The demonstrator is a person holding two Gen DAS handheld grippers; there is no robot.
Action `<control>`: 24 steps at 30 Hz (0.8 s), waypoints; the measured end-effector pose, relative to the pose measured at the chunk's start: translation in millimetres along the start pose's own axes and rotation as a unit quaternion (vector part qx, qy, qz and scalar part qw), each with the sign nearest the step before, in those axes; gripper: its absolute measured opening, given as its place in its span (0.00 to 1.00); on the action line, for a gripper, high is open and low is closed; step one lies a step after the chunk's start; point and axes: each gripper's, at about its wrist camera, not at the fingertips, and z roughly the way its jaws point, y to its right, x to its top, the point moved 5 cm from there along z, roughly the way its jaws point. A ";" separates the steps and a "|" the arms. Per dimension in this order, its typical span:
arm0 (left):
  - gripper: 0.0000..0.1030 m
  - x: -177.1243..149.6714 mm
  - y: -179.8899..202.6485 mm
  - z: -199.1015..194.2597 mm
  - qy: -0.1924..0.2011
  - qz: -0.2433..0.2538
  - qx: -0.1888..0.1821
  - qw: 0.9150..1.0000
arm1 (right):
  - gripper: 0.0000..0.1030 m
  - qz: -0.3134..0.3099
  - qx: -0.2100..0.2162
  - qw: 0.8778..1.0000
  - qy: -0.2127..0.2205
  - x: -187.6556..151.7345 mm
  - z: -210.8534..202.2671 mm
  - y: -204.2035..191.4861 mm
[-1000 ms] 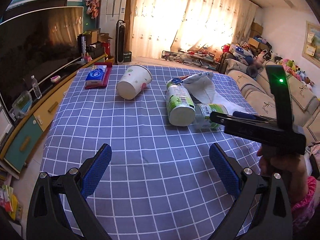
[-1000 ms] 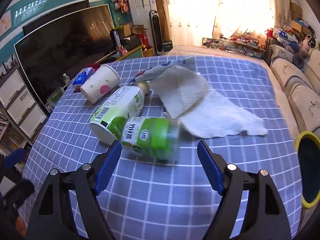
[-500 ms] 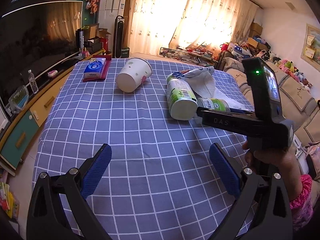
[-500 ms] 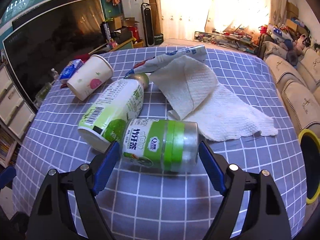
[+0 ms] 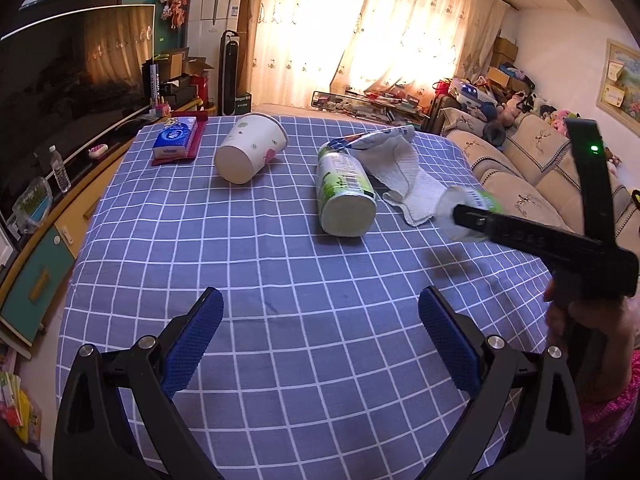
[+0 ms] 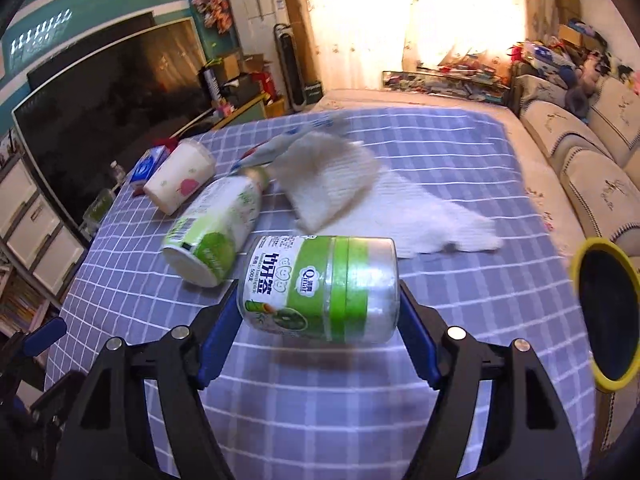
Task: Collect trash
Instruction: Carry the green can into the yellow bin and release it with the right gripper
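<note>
Left gripper (image 5: 320,334): jaws wide apart, nothing between them; yoghurt bottle (image 5: 345,192) at 12 o'clock, well apart. Right gripper (image 6: 318,312): jaws closing, clamped on the green-labelled jar (image 6: 320,288), its long axis lying crosswise from pad to pad, lifted off the checked bench (image 6: 460,312); yellow-rimmed bin (image 6: 604,312) at 3 o'clock; paper towel (image 6: 384,208) beyond; television at 10 o'clock.
</note>
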 end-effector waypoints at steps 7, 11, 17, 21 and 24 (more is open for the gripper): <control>0.94 2.9 17.6 13.9 -0.010 0.010 -0.006 1.000 | 0.67 0.063 -0.067 0.996 0.022 -7.5 -29.9 89.5; 0.94 4.9 27.1 23.4 -0.016 0.015 -0.009 1.000 | 0.67 0.108 -0.116 0.987 0.023 -13.0 -41.2 156.7; 0.94 9.0 42.4 37.0 -0.024 0.020 -0.012 0.999 | 0.67 0.155 -0.184 0.971 0.008 -25.5 -46.9 251.5; 0.94 11.1 49.9 46.0 -0.032 0.022 -0.014 0.999 | 0.67 0.177 -0.220 0.959 -0.013 -38.1 -40.2 301.3; 0.94 11.2 55.9 51.7 -0.037 0.024 -0.015 0.999 | 0.67 0.185 -0.231 0.955 -0.026 -45.8 -33.1 322.6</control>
